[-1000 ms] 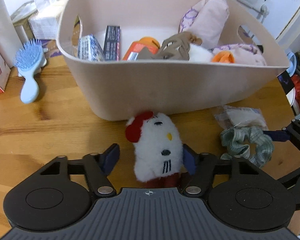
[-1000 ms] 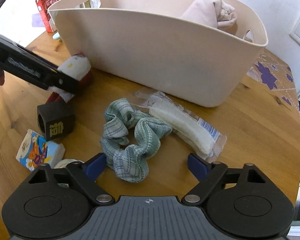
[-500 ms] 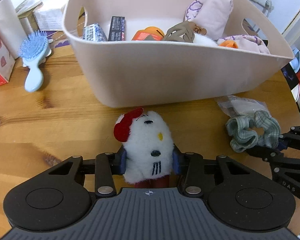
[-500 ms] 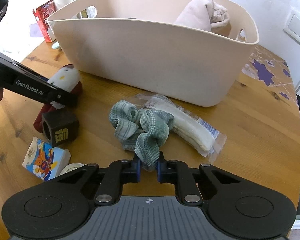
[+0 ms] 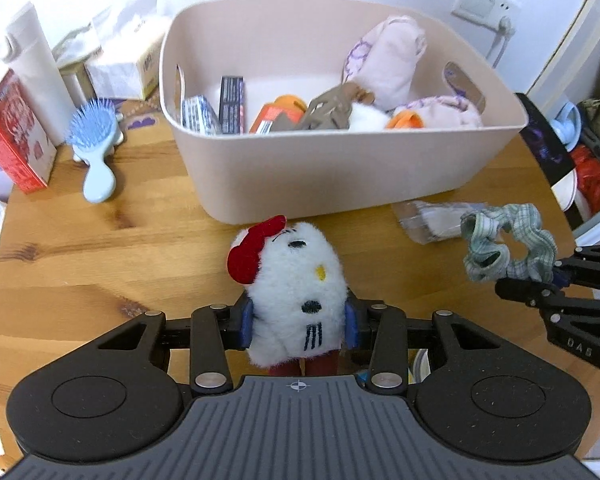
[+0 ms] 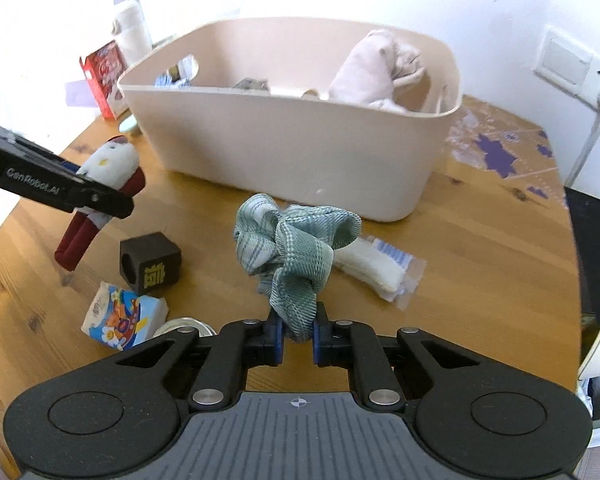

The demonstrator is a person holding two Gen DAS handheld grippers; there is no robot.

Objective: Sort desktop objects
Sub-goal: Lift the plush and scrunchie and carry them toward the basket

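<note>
At the centre of the left wrist view, the plush (image 5: 296,280) is clamped at its body between the pads of the left hand-held gripper (image 5: 298,326) and appears lifted off the table (image 5: 100,264); its red legs hang free at the left of the right wrist view. At centre of the right wrist view, the scrunchie (image 6: 292,248) is pinched by its lower fold in the right hand-held gripper (image 6: 297,338), also raised. Both items are short of the bin (image 5: 340,176), which fills the upper half of each view.

Done: the bin already holds boxes, an orange item, a brown clip and pink cloth.

Remaining, by estimate: deposit the plush and scrunchie, then collect the wrapped packet (image 6: 380,268), black cube (image 6: 150,262), tissue pack (image 6: 124,316) and tape roll (image 6: 184,326). The hairbrush (image 5: 96,148) at upper left of the left wrist view may also belong.
</note>
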